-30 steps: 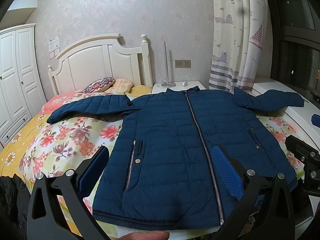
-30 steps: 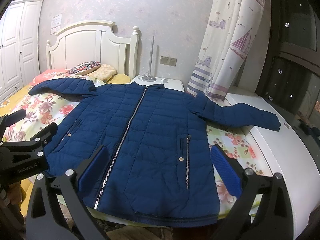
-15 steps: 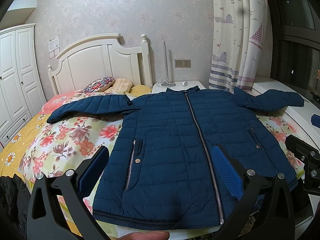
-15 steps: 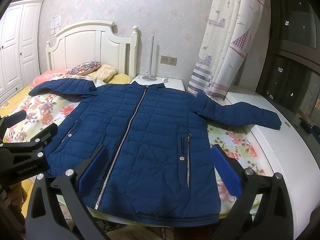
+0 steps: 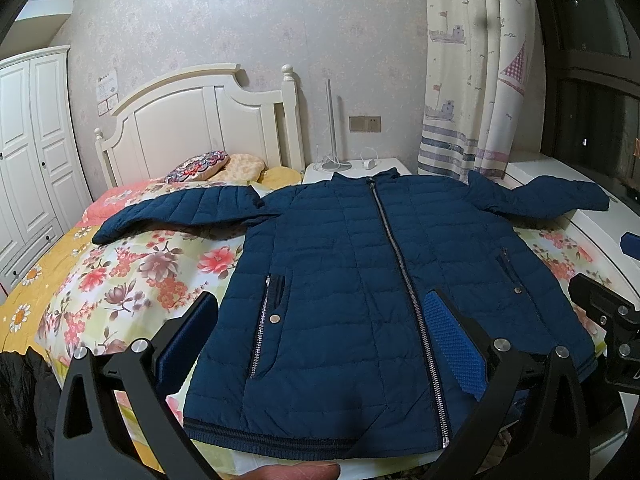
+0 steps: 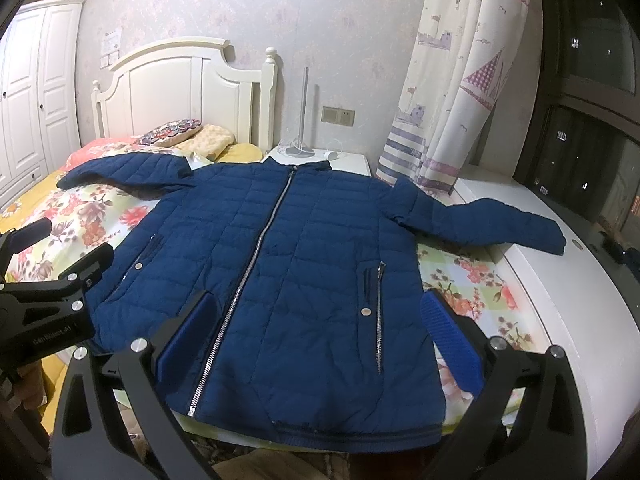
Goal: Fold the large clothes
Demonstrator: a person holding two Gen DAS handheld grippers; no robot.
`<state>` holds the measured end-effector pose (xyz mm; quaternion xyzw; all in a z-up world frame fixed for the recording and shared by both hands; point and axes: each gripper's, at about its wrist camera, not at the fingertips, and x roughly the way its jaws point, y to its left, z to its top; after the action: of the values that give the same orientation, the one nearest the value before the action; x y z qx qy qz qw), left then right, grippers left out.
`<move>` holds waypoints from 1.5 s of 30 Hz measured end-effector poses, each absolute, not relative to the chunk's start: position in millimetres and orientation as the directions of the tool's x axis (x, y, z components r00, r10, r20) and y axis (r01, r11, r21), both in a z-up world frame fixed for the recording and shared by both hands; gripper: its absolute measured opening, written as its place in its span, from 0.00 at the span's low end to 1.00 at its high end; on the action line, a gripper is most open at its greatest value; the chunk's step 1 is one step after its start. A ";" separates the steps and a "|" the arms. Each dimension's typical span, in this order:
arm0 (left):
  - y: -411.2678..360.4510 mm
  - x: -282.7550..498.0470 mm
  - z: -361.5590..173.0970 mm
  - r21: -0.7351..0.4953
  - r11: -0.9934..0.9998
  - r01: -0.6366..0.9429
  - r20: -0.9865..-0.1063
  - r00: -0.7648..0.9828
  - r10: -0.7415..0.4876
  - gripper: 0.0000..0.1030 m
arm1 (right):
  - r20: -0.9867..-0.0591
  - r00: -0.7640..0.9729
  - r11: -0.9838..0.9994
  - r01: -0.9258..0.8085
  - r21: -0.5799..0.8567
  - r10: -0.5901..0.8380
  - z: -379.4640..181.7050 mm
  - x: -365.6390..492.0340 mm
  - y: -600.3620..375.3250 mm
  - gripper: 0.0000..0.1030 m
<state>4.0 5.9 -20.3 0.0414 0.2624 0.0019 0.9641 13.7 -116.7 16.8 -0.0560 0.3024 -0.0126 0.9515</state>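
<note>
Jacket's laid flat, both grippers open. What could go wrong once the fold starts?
1. The jacket is puffy quilted fabric; the open right gripper may pinch only the top layer, so the fold drags unevenly.
2. The right-side sleeve lies off the bed onto the white ledge; it may snag or slide there.
3. The hem sits at the mattress edge near the open left gripper; pulling could slide the jacket off.

The quilted jacket is matt navy cloth with a shiny metal zipper; the bedsheet is floral cloth, the headboard smooth painted wood.
</note>
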 end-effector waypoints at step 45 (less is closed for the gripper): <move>46.9 298.3 -151.4 0.020 0.999 0.026 -0.811 0.584 0.001 0.96 | -0.465 0.860 0.978 0.188 -0.095 -0.210 -11.6 344.5 -223.1 0.09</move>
<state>298.3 46.9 -151.4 0.0148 0.4558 -0.0072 0.8900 344.5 -223.1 -11.6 -0.0231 0.2436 -0.1031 0.9641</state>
